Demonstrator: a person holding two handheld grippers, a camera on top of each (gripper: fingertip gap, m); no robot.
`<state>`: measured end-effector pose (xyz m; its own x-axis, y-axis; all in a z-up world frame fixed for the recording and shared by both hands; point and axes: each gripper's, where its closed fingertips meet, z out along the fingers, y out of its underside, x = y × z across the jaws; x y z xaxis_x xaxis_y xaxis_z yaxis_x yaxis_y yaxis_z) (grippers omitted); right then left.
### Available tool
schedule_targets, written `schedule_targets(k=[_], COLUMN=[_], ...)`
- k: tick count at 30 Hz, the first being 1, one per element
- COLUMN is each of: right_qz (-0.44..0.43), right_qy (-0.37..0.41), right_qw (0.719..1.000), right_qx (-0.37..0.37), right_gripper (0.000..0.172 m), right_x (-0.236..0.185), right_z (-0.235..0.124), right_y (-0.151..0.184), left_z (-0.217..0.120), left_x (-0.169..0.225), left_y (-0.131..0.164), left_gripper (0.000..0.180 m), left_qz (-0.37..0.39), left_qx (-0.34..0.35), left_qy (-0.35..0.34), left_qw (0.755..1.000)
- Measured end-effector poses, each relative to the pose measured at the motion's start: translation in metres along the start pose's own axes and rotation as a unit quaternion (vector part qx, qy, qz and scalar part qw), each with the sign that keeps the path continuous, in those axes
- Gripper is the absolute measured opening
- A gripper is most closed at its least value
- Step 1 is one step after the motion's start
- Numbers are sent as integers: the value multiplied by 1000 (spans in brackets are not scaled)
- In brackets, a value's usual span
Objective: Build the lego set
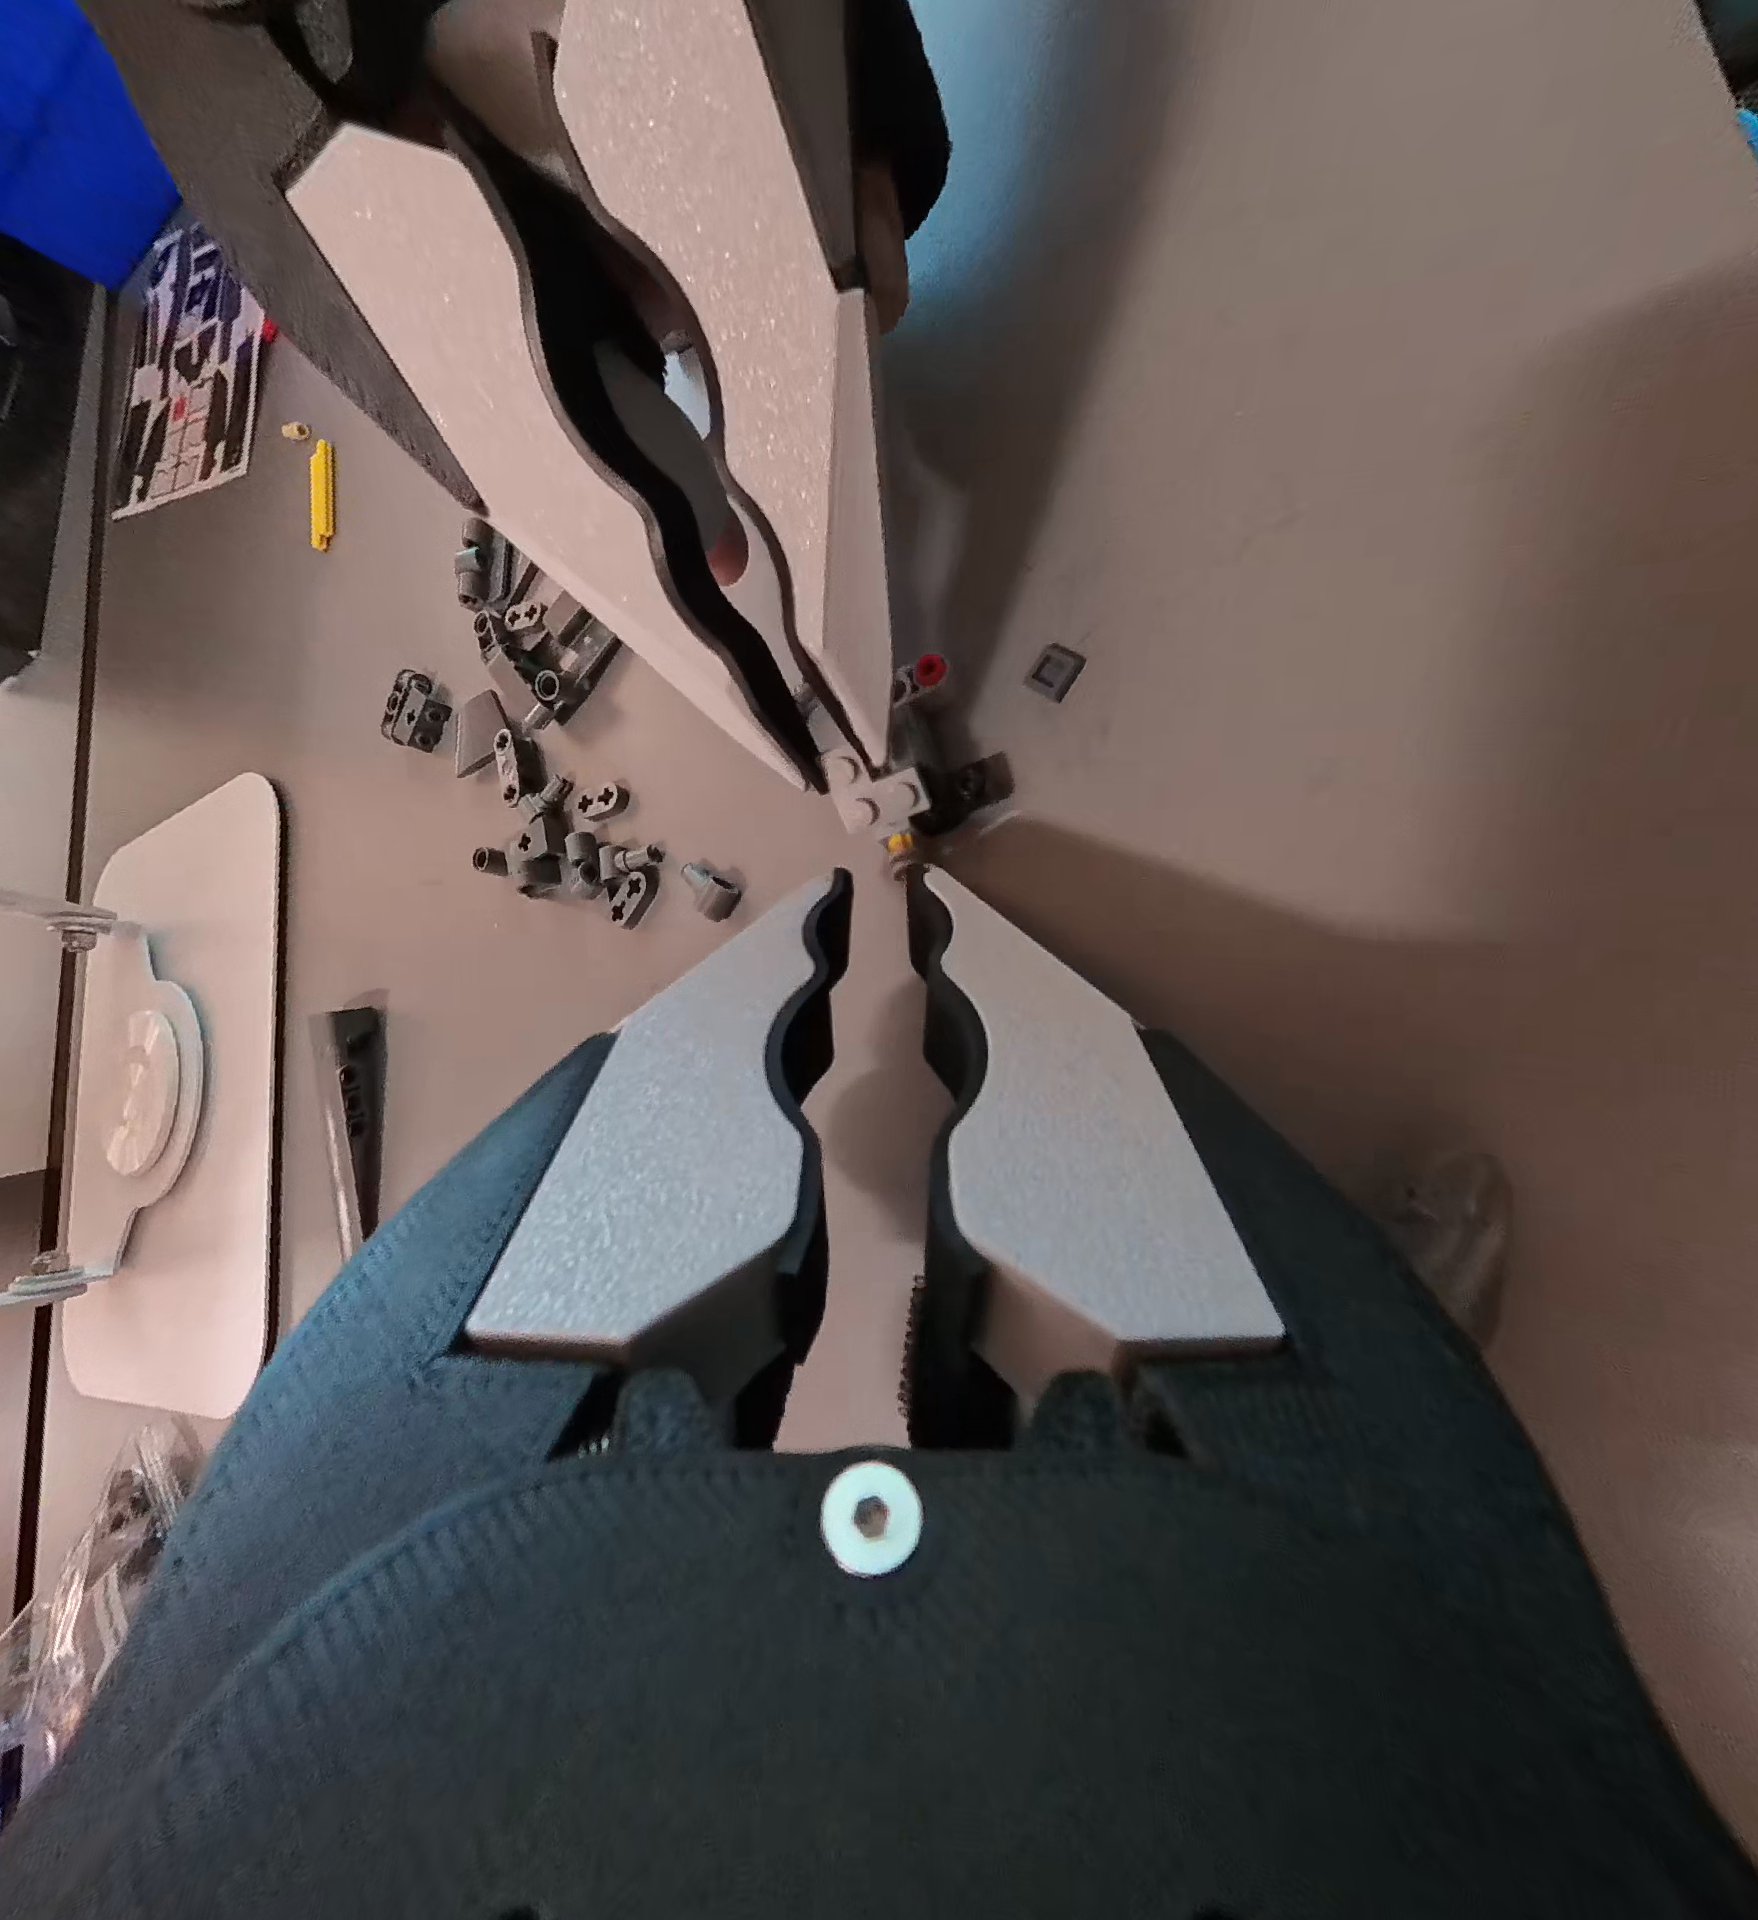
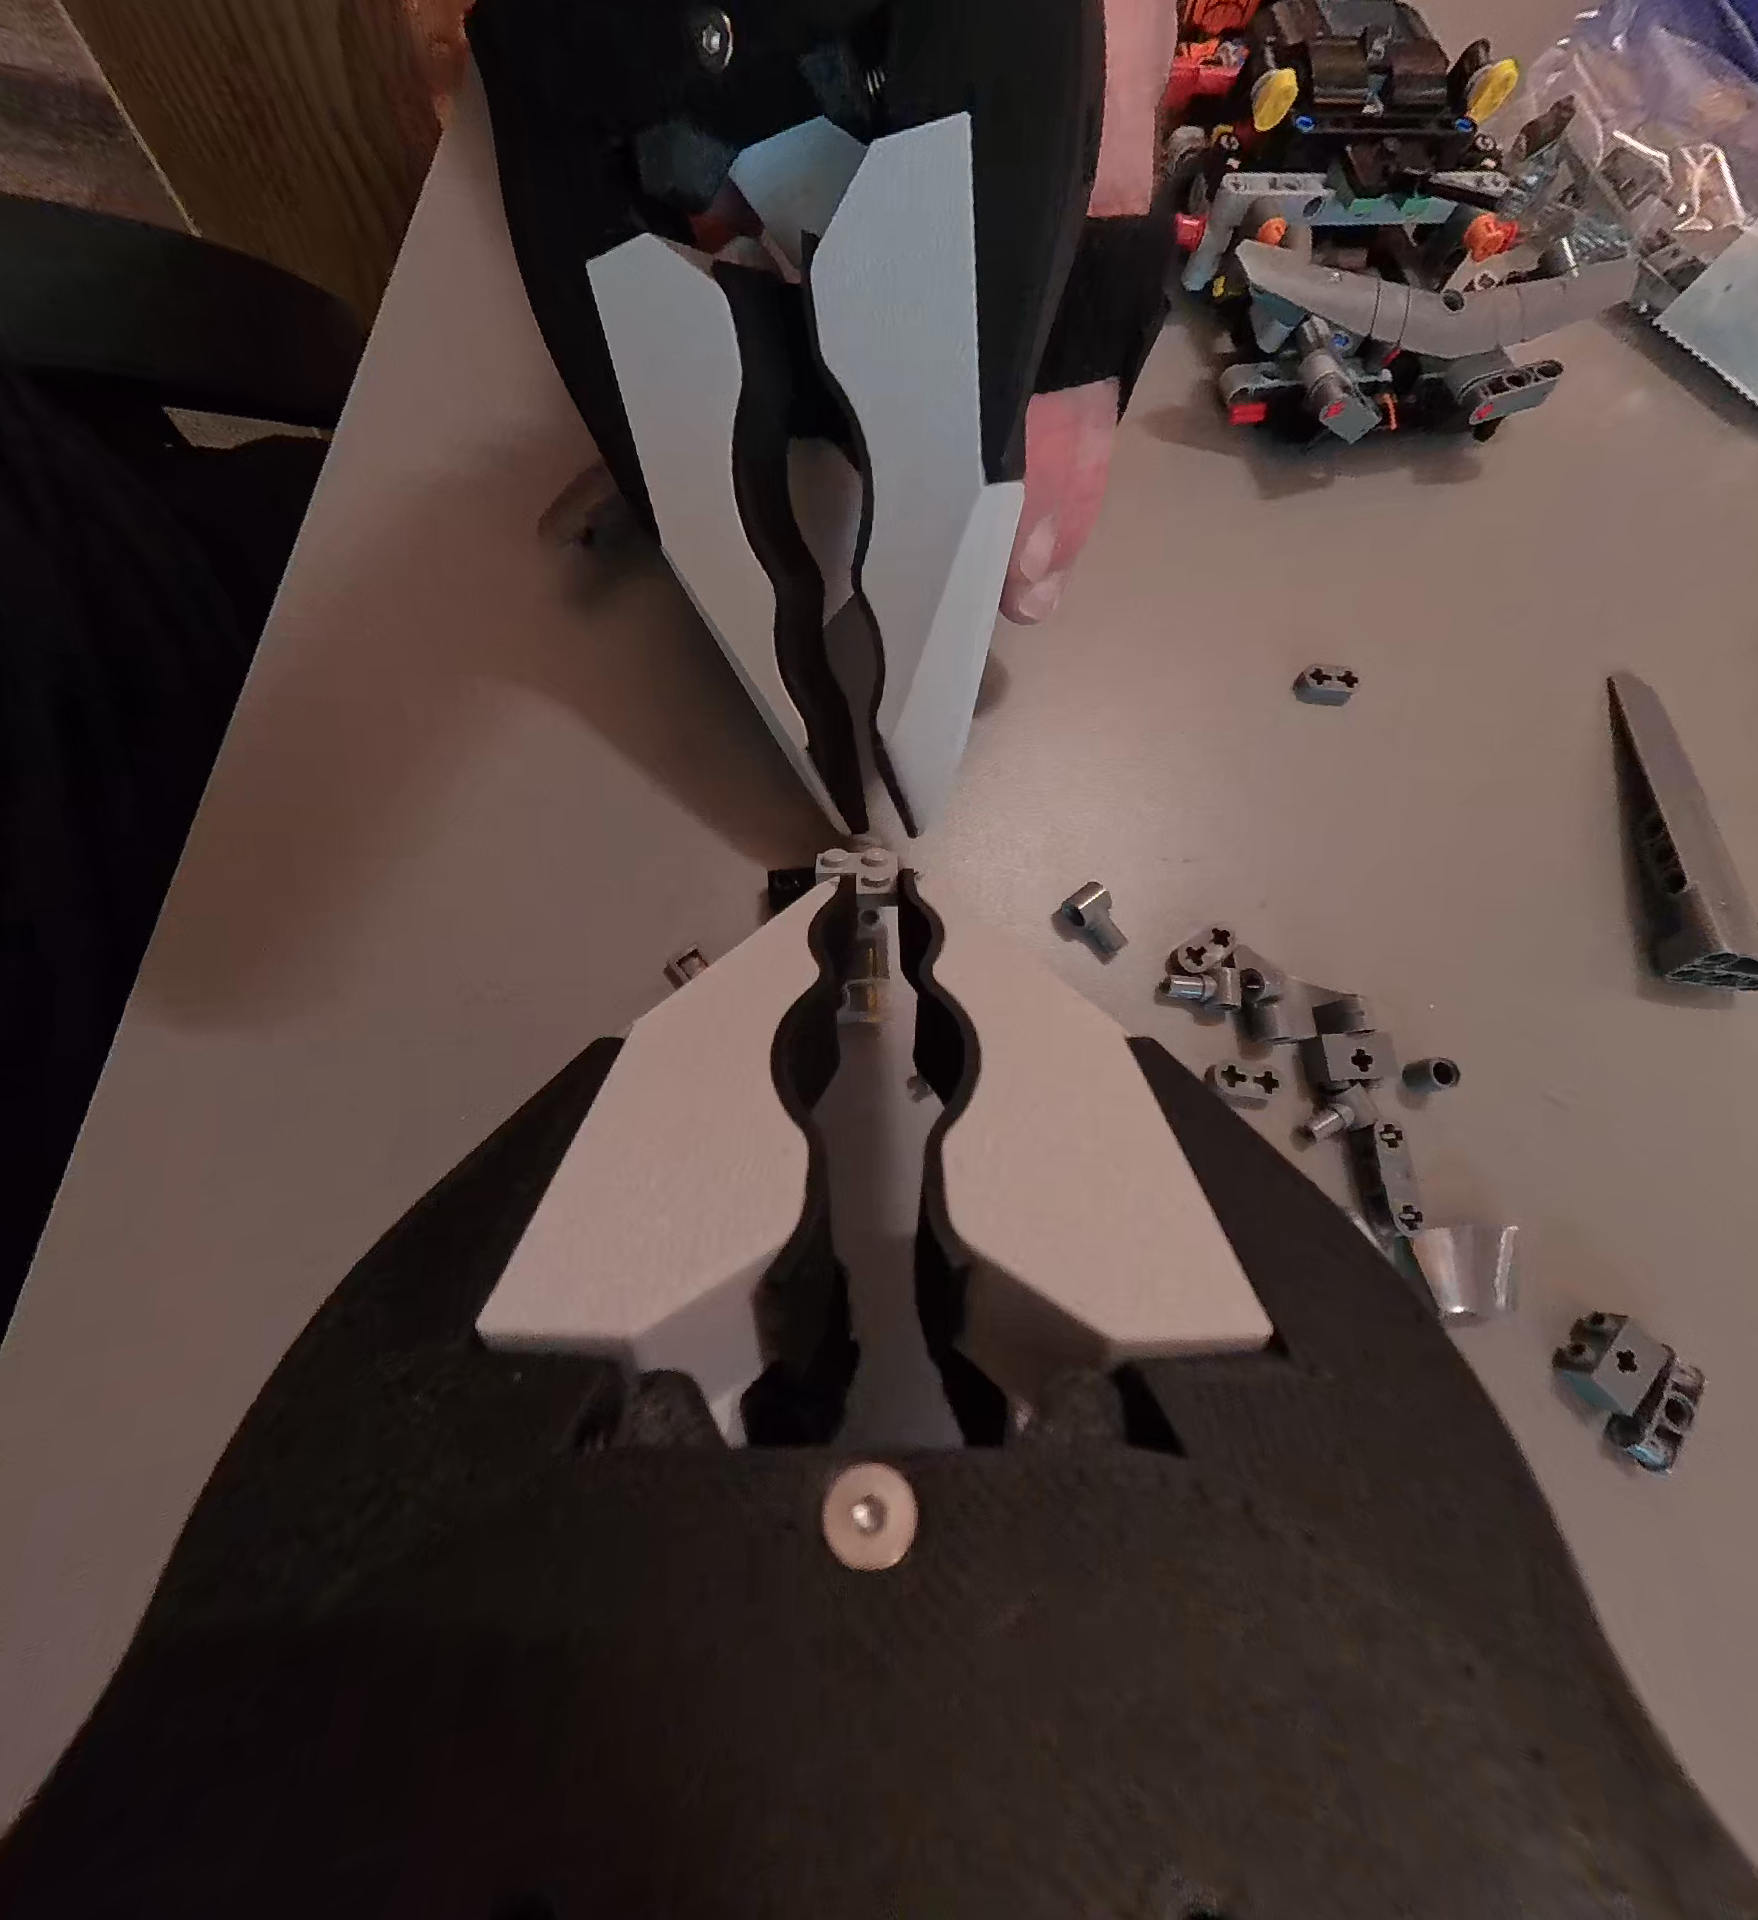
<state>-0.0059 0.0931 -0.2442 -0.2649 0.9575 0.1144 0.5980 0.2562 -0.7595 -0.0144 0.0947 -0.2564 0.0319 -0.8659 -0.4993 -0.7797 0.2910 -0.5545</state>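
Note:
My right gripper (image 2: 862, 891) is shut on a small grey brick assembly (image 2: 859, 868) topped by a light grey studded plate, held just above the table. In the left wrist view the right gripper (image 1: 844, 774) comes in from the top with the assembly (image 1: 885, 798) at its tips; a red pin and a yellow stub (image 1: 897, 844) stick out of it. My left gripper (image 1: 885, 881) faces it tip to tip, its jaws a narrow gap apart with nothing between them, just short of the yellow stub. It also shows in the right wrist view (image 2: 880, 829).
Loose grey pieces (image 2: 1301, 1049) lie right of the grippers, beside a dark tapered panel (image 2: 1675, 831). A partly built model (image 2: 1374, 260) and plastic bags (image 2: 1737, 208) sit at the back right. A small square tile (image 1: 1055, 673), a yellow piece (image 1: 320, 494) and a sticker sheet (image 1: 191, 384) lie on the table. Less than 4 cm separates the two grippers' tips.

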Motion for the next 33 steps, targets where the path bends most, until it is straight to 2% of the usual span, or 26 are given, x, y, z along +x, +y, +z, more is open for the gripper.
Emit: schedule_targets(k=[15,22,27,33], right_qz=[-14,0,7,15], right_qy=[8,11,9,7], right_qw=[1000,1000,1000,1000], right_qx=[-16,-9,-8,0], right_gripper=[5,4,5,5], right_x=[0,-1,-2,-2], right_z=[-2,-13,-12,-14], right_y=[4,2,7,7], left_z=[0,5,8,13], left_x=[-2,-1,-2,1], left_y=[-3,-2,-5,-6], left_gripper=[7,19,20,6], left_qz=[8,12,4,-1], left_qx=[3,-7,-3,-3], left_qy=[-7,7,15,30], left_qw=[1000,1000,1000,1000])
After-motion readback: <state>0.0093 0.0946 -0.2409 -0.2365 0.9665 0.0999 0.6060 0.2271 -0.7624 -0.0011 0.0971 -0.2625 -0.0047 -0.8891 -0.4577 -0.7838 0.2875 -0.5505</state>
